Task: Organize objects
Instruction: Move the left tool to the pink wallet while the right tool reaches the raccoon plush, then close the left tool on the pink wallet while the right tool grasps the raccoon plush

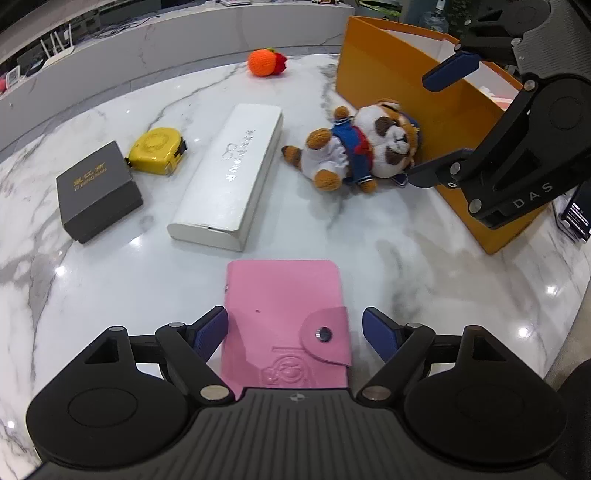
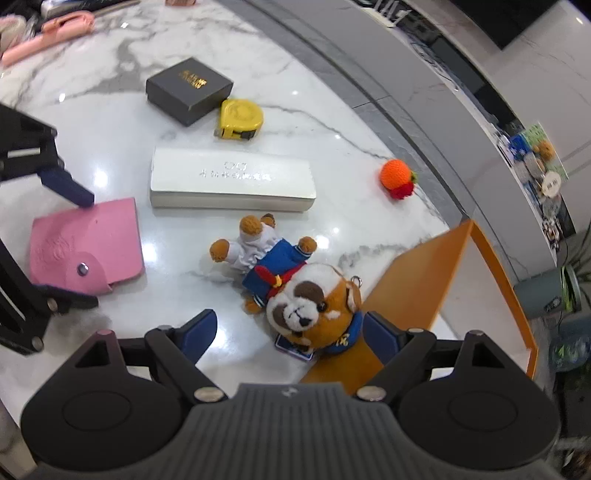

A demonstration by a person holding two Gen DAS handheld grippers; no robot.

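Left gripper (image 1: 293, 330): jaws wide, straddling pink wallet (image 1: 284, 314), poised to pinch.
Right gripper (image 2: 290, 330): jaws wide, empty, over plush toy (image 2: 295, 291) beside orange box (image 2: 413, 280).

A white marble tabletop with grey veins (image 1: 110, 295) fills most of both views, edged by a curved grey ledge (image 2: 424, 96) that sweeps across the upper right of the right wrist view. At the upper left of that view lie blurred pale pink items (image 2: 55, 29). Far right, a board of colourful stickers (image 2: 535, 166) leans beyond the ledge, with a grey-green plant pot (image 2: 543, 295) below it.
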